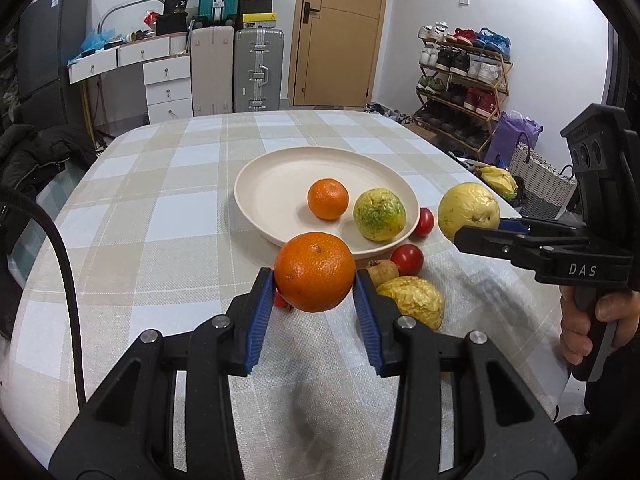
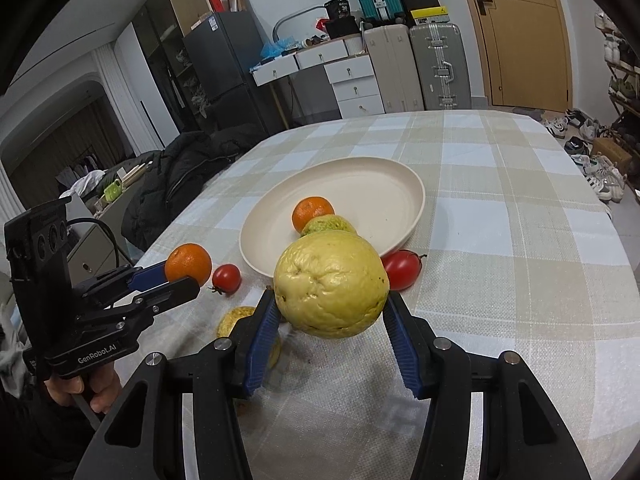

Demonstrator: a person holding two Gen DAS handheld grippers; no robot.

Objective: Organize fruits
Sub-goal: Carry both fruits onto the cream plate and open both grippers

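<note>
The left gripper (image 1: 314, 280) pinches a round orange (image 1: 315, 271) with a pebbled, glossy skin between its ribbed blue pads (image 1: 258, 316), holding it above the near edge of the table (image 1: 160, 200). The right gripper (image 2: 330, 312) clamps a pale yellow guava (image 2: 331, 284), lumpy and wrinkled, its skin dimpled around the blossom end, also lifted off the cloth.

The table carries a woven checked tablecloth (image 2: 500, 220) in beige, white and pale blue squares. Toward its middle sits a shallow, round cream plate (image 1: 276, 176) with a smooth raised rim. Inside it, near the side facing the grippers, lie a small orange mandarin (image 1: 328, 199) and a yellow-green mottled guava (image 1: 379, 214), just beside each other.

On the cloth by the plate's near rim lie two smooth, shiny red tomatoes: one (image 1: 407, 260) just beside the rim, the other (image 1: 424, 222) partly hidden behind it. Nearer the table's near edge rests a crinkled golden-yellow fruit (image 1: 414, 300), with a small tan fruit (image 1: 382, 272) touching its far side
</note>
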